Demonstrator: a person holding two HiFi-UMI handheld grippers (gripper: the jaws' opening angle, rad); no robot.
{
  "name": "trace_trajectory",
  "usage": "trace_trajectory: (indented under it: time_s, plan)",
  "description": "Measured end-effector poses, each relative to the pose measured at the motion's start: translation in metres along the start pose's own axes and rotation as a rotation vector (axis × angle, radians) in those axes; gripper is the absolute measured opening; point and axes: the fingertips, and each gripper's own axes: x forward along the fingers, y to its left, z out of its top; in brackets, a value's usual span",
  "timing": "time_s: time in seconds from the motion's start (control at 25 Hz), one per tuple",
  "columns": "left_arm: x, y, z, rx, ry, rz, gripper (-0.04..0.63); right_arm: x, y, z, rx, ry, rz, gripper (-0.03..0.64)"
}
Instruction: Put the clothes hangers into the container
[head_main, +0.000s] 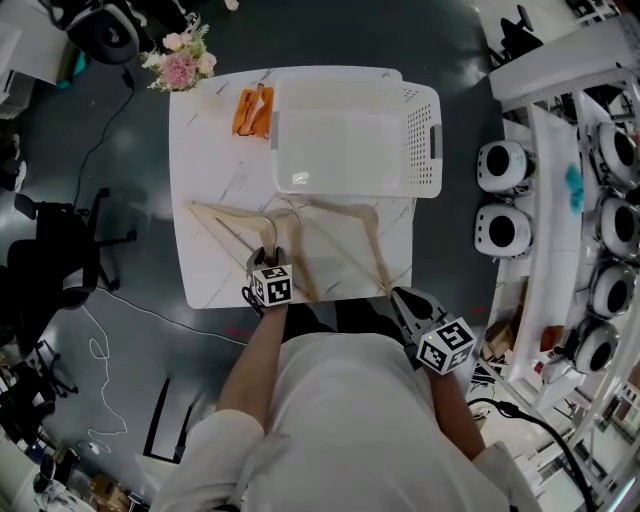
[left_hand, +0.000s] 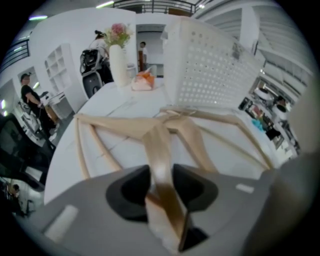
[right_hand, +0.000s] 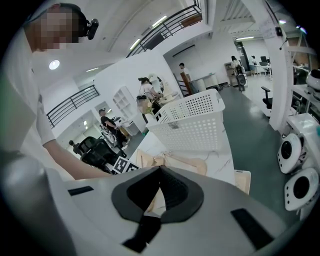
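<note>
Straddling one arm of the left hanger (left_hand: 120, 123) with jaws spread and nothing pinched, the left tool (left_hand: 160, 170) sits near that arm's end, so a grip there could let the hanger swing and clip the container (head_main: 422, 130) rim. Both hangers lie on the counter (head_main: 210, 140) just before the container, hooks overlapping; lifting one may drag the right hanger (head_main: 380, 250) off. Right tool (right_hand: 159, 169) pressed together, empty.

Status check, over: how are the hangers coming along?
Left hand-held gripper open, astride one hanger. Right hand-held gripper shut, empty. Both hangers on table; basket empty. Nothing blocking.
</note>
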Motion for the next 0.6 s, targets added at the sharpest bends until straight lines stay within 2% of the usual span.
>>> trace_trajectory:
  time_s: [0.04,0.24,0.4,0.6]
  plan:
    - [-0.001,0.000,-0.001,-0.012,0.005,0.001,0.140,0.000,-0.002,0.001,0.000,-0.001,0.000,0.002]
    - [-0.005,0.005,-0.003,-0.060,0.018,-0.008,0.120,0.002,-0.008,0.006,-0.003,-0.004,0.002,0.002]
    - [-0.027,0.014,0.008,-0.105,-0.033,-0.024,0.120,0.005,-0.010,0.008,-0.003,-0.013,0.012,0.002]
    - [-0.064,0.025,0.027,-0.109,-0.103,-0.046,0.118,0.014,-0.007,0.016,-0.019,-0.030,0.038,0.002]
